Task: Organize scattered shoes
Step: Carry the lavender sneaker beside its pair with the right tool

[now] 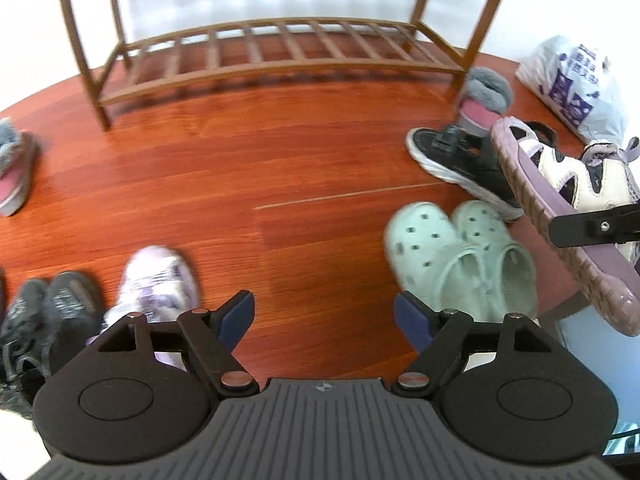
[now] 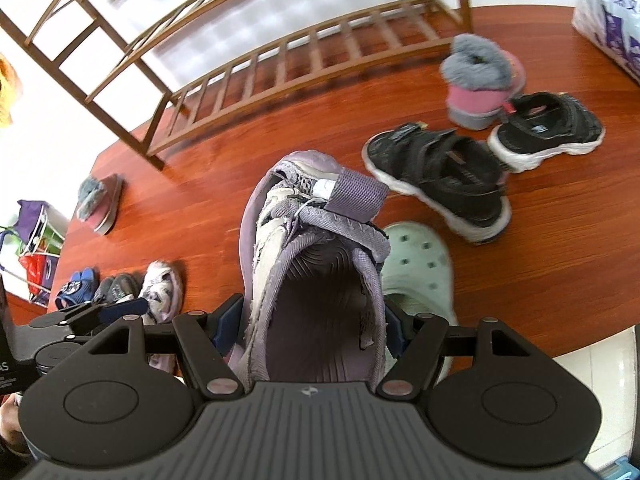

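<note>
Lilac mesh sandal [image 2: 316, 264], light and floppy, is clamped at its heel sides in the right tool [image 2: 310, 324], sole stiffest there. Left tool [image 1: 324, 316] stands apart, empty, above the floor [image 1: 240, 184], the matching lilac sandal [image 1: 156, 284] just left.

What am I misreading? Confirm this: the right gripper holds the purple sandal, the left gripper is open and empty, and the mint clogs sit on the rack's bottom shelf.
Only the clogs are wrong. The mint clogs sit on the floor, and the left wrist view shows the rack's bottom shelf bare. The right gripper does hold the purple sandal; the left gripper is open and empty.
</note>
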`<move>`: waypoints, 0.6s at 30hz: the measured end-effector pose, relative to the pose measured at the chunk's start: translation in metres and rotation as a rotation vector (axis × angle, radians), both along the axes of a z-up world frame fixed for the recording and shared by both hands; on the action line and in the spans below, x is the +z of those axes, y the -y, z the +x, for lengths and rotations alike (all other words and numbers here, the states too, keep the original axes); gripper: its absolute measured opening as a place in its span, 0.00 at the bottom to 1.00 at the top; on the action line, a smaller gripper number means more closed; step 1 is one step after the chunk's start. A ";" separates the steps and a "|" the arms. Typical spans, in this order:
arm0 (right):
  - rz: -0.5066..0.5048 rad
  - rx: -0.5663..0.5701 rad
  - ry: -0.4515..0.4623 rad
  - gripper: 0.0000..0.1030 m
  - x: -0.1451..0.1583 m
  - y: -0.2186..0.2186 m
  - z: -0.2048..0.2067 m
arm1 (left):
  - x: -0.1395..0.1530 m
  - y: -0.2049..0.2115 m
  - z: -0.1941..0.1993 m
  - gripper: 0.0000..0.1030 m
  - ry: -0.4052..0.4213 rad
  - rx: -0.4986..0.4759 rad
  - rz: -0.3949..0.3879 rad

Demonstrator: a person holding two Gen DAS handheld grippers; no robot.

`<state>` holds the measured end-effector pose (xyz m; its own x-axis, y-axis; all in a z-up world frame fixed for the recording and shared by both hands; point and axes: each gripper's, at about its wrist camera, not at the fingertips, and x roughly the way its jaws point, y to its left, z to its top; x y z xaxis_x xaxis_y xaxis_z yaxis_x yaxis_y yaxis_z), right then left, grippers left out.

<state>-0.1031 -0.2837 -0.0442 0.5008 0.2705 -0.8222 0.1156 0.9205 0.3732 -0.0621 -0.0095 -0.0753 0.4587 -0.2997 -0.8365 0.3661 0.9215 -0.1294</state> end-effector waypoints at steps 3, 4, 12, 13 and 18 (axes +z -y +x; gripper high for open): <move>-0.002 0.021 -0.005 0.73 -0.005 -0.021 0.005 | 0.004 -0.020 -0.003 0.79 0.007 0.027 0.003; -0.003 0.029 -0.007 0.73 -0.006 -0.027 0.007 | 0.005 -0.029 -0.004 0.80 0.016 0.037 0.013; -0.010 0.083 -0.008 0.73 -0.015 -0.074 0.019 | 0.012 -0.067 -0.014 0.80 0.031 0.080 0.046; -0.012 0.089 -0.007 0.73 -0.016 -0.079 0.021 | 0.013 -0.072 -0.016 0.80 0.035 0.083 0.056; -0.017 0.106 -0.002 0.73 -0.021 -0.099 0.028 | 0.017 -0.089 -0.022 0.81 0.052 0.088 0.083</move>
